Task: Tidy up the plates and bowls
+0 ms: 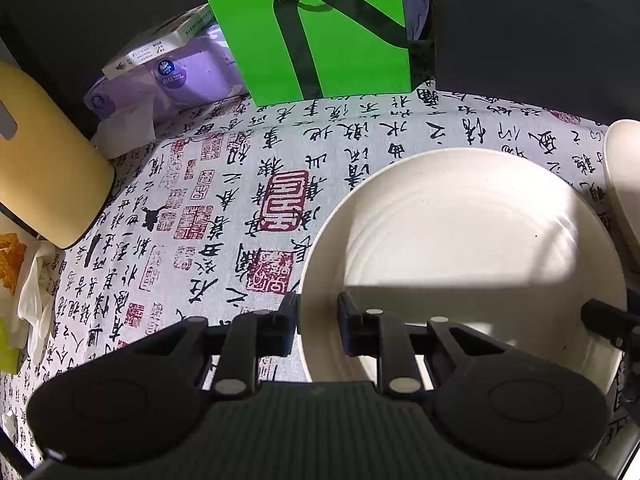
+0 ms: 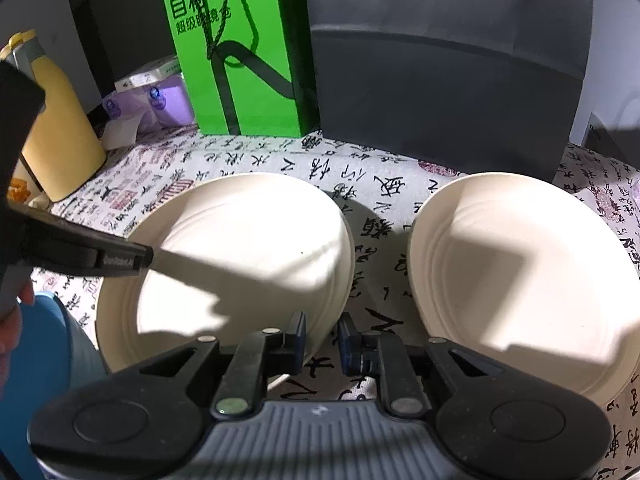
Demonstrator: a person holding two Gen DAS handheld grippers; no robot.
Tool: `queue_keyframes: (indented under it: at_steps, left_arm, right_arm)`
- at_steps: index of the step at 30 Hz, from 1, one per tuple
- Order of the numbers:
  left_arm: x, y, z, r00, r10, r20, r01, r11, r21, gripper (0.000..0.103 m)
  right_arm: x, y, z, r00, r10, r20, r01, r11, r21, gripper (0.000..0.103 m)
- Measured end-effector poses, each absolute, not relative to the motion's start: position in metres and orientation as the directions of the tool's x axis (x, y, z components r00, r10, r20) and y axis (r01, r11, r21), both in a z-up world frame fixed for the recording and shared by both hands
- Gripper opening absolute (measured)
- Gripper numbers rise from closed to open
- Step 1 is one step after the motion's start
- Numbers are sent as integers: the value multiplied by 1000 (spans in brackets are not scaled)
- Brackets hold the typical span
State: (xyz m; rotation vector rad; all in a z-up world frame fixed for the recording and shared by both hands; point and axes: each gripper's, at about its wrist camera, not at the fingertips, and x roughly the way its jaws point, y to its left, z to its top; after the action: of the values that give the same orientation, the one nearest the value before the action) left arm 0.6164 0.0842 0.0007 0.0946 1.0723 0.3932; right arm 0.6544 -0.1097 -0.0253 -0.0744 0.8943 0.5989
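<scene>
Nearest us, our left gripper (image 1: pixel 318 330) straddles the near-left rim of a cream plate (image 1: pixel 472 256), its fingers (image 1: pixel 280 330) slightly apart, one outside the rim and one inside; whether they pinch it we cannot tell. Our right gripper (image 2: pixel 322 342) has its fingers narrowly apart over the rim at that plate's near right. A second plate (image 2: pixel 532 272) lies just right on the calligraphy-print worktop (image 1: pixel 192 216). Farther back stand a yellow bottle (image 1: pixel 44 168), a green bag (image 1: pixel 320 40) and a dark box (image 2: pixel 440 80).
</scene>
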Motion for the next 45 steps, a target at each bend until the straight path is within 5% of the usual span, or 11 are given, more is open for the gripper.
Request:
queue_keyframes:
  at_steps: [45]
  left_arm:
    - [602,97,18,556,269,-787,-320,942,97,10]
  right_arm:
    - [658,-120,-24,499,473,-726,-468,852,233,16]
